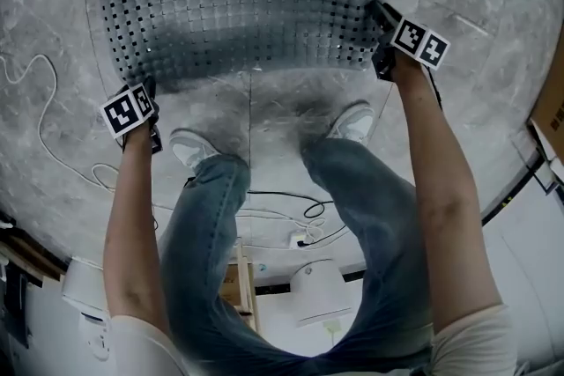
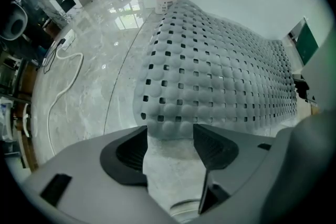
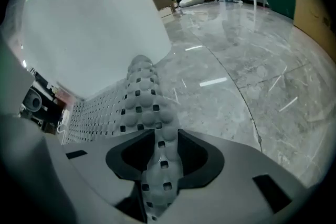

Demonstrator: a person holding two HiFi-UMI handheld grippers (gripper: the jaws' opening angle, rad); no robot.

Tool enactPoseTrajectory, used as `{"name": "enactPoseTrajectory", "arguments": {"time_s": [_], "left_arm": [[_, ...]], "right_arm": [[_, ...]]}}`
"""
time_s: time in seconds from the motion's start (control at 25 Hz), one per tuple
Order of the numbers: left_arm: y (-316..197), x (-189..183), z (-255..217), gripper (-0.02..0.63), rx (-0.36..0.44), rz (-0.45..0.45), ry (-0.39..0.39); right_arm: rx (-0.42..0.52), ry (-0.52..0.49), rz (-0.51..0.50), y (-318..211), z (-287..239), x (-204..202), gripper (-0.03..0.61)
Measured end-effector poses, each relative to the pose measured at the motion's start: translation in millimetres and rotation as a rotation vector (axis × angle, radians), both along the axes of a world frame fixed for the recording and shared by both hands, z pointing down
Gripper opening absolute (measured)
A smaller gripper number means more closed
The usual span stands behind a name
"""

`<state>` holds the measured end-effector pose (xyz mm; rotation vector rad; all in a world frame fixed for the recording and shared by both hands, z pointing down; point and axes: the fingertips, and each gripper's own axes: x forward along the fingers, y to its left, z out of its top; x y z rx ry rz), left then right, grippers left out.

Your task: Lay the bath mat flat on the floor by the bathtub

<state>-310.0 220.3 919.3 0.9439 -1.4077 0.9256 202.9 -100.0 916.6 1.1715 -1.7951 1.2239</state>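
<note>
Bumps show in the bath mat point(image 1: 238, 4), which lies on the floor point(image 1: 493, 101) by the white bathtub point(image 3: 89, 18). Its long side runs from one gripper to the other. The right gripper point(image 3: 163, 149) pinches the mat's near right corner. The left gripper point(image 2: 170, 136) is open and holds nothing. The mat's near left corner lies just ahead of its jaws, so I think that hand is closer to done.
</note>
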Motion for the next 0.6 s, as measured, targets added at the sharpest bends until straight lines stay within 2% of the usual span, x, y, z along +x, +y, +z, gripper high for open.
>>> {"name": "enactPoseTrajectory", "arguments": {"time_s": [0.08, 0.2, 0.24, 0.4, 0.6], "left_arm": [[2, 5, -1, 0.282, 0.0, 0.004, 0.001], [4, 11, -3, 0.282, -0.001, -0.004, 0.0], [4, 13, -4, 0.282, -0.002, -0.009, -0.001], [-1, 17, -9, 0.282, -0.004, 0.0, 0.0], [-11, 23, -12, 0.282, 0.005, 0.027, 0.016]], "right_arm": [[-0.003, 0.044, -0.067, 0, 3, -4, 0.126], [-0.015, 0.108, -0.108, -1, 5, 1, 0.136], [-0.016, 0.128, -0.121, 0, 5, 4, 0.085], [0.013, 0.23, -0.202, 3, 0, 10, 0.025], [-0.031, 0.204, -0.155, 14, 1, 18, 0.025]]}}
